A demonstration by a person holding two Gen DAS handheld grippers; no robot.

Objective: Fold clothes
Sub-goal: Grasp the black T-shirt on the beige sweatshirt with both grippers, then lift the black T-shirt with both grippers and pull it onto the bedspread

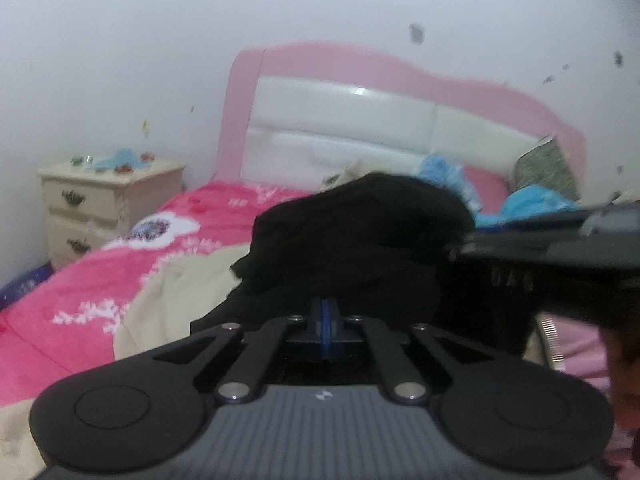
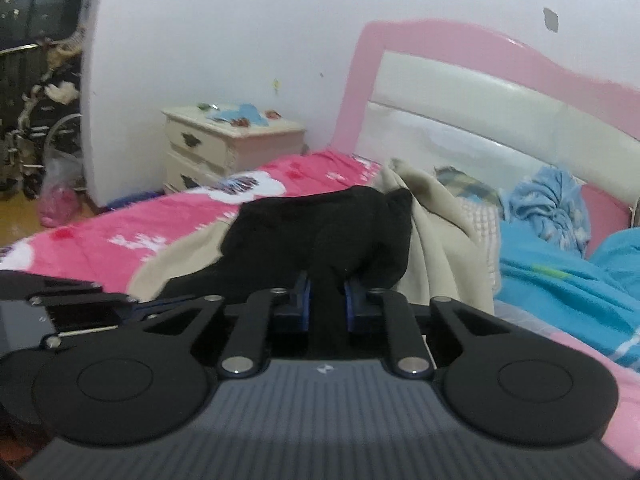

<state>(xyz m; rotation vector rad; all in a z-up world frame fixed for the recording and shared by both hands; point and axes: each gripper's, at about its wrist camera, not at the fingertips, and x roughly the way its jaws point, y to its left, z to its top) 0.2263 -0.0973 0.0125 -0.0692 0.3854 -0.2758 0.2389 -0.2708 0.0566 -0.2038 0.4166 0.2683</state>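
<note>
Black garment (image 2: 320, 236) clamped in both tools, bunched, not flat. Right hand-held gripper (image 2: 326, 300): blue pads squeezed on a thick rope of the black cloth that runs straight back between the fingers toward the camera. Left hand-held gripper (image 1: 325, 318): blue pads pressed together, black fabric right at the tips; looks pinched on a thin edge, though blur makes the actual bite hard to confirm. The two tools sit close side by side, each showing in the other's view.

Garment (image 1: 352, 236) heaps up just ahead of both sets of fingers, lifted in a mound, lower part trailing down onto the beige blanket (image 2: 436, 240). Long axis: hard to call while it is wadded; the gathered strand in the right tool runs along the finger line, away from the holder toward the headboard. Which end is collar or hem, cannot tell.

Progress, judged: early. No crease, no flat panel, no folded stack seen. Left to do: spread it out, square it, make the folds.

Beyond the heap: pink bedspread (image 1: 80, 280) off to the left of the tools, blue clothes (image 2: 560, 276) off to the right, unfolded. Farthest: pink headboard (image 1: 320, 56), cream nightstand (image 1: 108, 196) far left.
</note>
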